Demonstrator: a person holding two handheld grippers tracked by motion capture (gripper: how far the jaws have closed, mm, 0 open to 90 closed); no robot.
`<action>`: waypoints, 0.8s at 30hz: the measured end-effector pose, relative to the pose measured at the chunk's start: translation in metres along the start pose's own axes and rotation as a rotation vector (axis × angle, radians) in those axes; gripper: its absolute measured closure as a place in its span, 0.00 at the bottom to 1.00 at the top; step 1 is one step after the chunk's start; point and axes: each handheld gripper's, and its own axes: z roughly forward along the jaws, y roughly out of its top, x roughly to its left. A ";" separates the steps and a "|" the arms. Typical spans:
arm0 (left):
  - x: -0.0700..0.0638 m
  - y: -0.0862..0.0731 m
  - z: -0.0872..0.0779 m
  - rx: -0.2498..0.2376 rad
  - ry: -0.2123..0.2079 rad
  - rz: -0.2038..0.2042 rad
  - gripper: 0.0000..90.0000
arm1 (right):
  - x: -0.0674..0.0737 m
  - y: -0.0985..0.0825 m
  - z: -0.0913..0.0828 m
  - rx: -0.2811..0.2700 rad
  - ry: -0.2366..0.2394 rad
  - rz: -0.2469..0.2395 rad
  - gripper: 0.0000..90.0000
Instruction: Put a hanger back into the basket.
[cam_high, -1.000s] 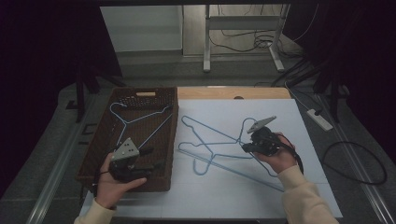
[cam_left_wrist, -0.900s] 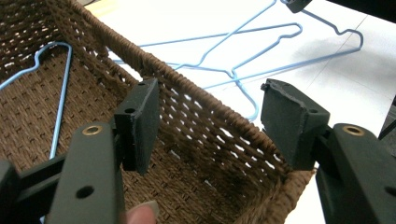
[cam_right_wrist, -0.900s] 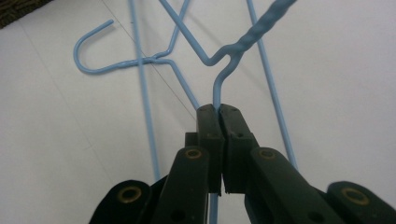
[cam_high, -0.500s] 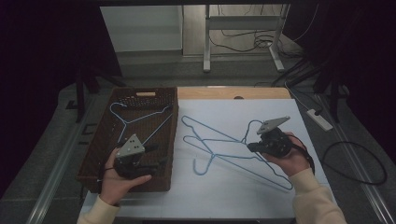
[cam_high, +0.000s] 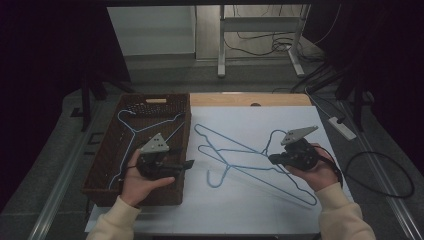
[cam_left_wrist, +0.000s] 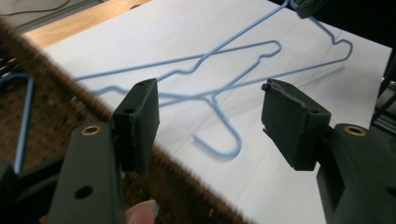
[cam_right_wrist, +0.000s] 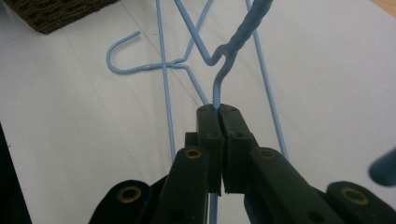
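Since before, the left hand-held gripper (cam_high: 187, 164) has edged over the basket (cam_high: 107, 155) rim, jaws apart; the right hand-held gripper (cam_high: 271, 159) clamps a blue hanger (cam_high: 260, 167) beside it.

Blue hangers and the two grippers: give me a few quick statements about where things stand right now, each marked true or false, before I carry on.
1. The right gripper is shut on the wire of a blue hanger. True.
2. The left gripper is holding a hanger. False: its jaws stand open with nothing between them.
3. One hanger in the basket lies inside the wicker basket. True.
4. The second hanger on the sheet lies with its hook inside the basket. False: its hook rests on the white sheet, beside the basket.
5. The left gripper hovers over the basket's right side. True.
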 end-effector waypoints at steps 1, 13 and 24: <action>0.000 0.003 0.002 0.001 -0.005 0.003 0.42 | 0.000 0.000 -0.001 -0.002 0.002 -0.001 0.99; 0.008 0.032 0.041 0.070 -0.056 0.036 0.39 | 0.003 0.000 -0.013 -0.030 0.006 -0.027 0.99; 0.003 0.056 0.087 0.149 -0.128 0.129 0.38 | 0.009 0.006 -0.019 -0.029 0.030 -0.064 0.99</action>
